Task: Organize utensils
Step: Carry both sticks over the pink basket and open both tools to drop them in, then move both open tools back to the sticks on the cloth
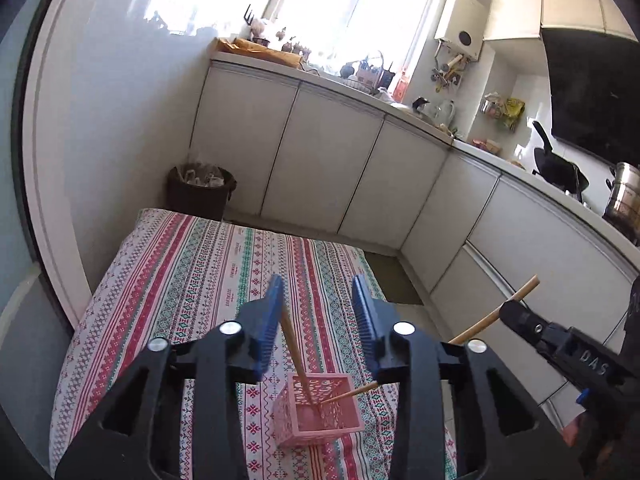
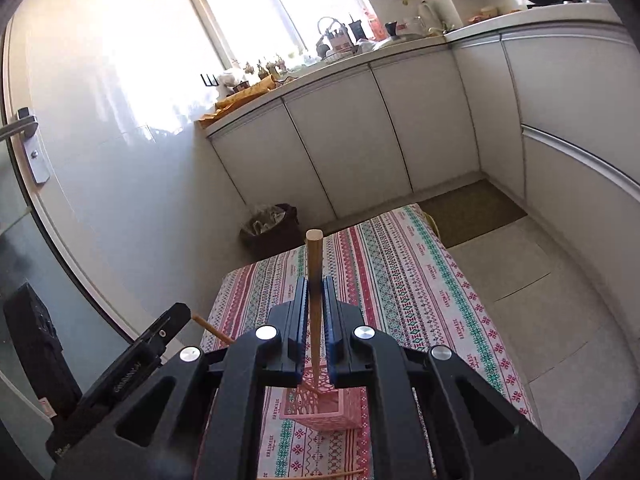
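Two chopsticks [image 1: 297, 354] in pink basket [image 1: 320, 412]. Left gripper [image 1: 318, 300] spread, clear of its stick. Right gripper [image 2: 315, 300] pinching second chopstick [image 2: 315, 264]; seat tip, then release.

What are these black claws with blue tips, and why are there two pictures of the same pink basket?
Those claws are hand-held grippers, one in each of a person's hands, each with a camera looking along its fingers. One picture comes from the left gripper, the other from the right gripper. Below them a pink basket stands on a patterned tablecloth. The left gripper's jaws stand apart; one chopstick leans in the basket between them, unpinched. The right gripper is shut on a second chopstick, whose lower end reaches into the basket. Another thin stick lies on the cloth.
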A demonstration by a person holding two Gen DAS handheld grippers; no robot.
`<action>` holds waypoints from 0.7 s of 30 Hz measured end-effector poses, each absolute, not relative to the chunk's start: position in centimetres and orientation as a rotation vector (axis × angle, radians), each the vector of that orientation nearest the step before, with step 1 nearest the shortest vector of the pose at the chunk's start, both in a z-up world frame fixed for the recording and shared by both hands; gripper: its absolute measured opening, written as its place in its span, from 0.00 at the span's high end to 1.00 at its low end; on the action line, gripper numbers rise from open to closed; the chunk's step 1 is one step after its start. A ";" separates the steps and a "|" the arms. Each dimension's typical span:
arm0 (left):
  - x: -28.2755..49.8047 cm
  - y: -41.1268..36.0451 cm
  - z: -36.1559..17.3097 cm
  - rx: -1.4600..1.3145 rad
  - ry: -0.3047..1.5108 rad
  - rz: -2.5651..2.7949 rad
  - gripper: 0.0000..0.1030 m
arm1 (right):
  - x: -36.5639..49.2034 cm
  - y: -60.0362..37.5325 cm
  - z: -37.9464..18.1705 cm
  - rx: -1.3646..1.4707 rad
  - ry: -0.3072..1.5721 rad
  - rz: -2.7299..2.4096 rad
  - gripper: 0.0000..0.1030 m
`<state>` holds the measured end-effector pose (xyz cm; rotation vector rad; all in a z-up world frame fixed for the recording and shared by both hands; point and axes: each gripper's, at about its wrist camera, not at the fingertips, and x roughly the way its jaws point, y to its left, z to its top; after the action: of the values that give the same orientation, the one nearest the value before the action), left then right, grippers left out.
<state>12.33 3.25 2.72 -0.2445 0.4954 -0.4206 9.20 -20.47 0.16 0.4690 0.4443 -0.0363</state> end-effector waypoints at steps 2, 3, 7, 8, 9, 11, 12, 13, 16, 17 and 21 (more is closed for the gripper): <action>11.8 4.5 3.7 -0.271 0.460 -0.403 0.53 | 9.6 -20.0 -0.3 0.457 0.444 -0.040 0.93; 11.4 5.1 4.2 -0.282 0.443 -0.394 0.49 | 9.8 -19.9 -0.4 0.454 0.444 -0.041 0.93; 10.2 6.8 5.9 -0.304 0.397 -0.387 0.41 | 10.6 -19.5 -1.0 0.462 0.455 -0.041 0.93; 10.1 7.0 6.1 -0.297 0.392 -0.386 0.40 | 10.9 -19.3 -1.3 0.466 0.464 -0.041 0.93; 9.9 7.1 6.3 -0.290 0.388 -0.384 0.39 | 11.2 -19.2 -1.6 0.470 0.471 -0.043 0.93; 9.6 7.4 6.4 -0.280 0.385 -0.379 0.36 | 11.9 -18.9 -2.3 0.475 0.495 -0.042 0.93; 9.5 7.4 6.4 -0.272 0.387 -0.379 0.35 | 12.4 -18.8 -2.7 0.477 0.515 -0.036 0.92; 9.5 7.4 6.3 -0.262 0.391 -0.377 0.35 | 12.7 -18.8 -3.2 0.481 0.535 -0.029 0.90; 9.6 7.6 6.0 -0.244 0.408 -0.370 0.33 | 12.9 -19.1 -3.9 0.513 0.552 -0.024 0.72; 9.7 7.6 5.9 -0.240 0.415 -0.369 0.32 | 12.7 -19.2 -4.0 0.523 0.543 -0.030 0.64; 9.7 7.3 5.7 -0.227 0.433 -0.370 0.29 | 11.6 -19.7 -3.5 0.533 0.511 -0.053 0.54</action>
<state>9.75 7.34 5.75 -0.2270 0.4330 -0.3702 11.59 -19.67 -3.47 0.5333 0.5112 -0.0527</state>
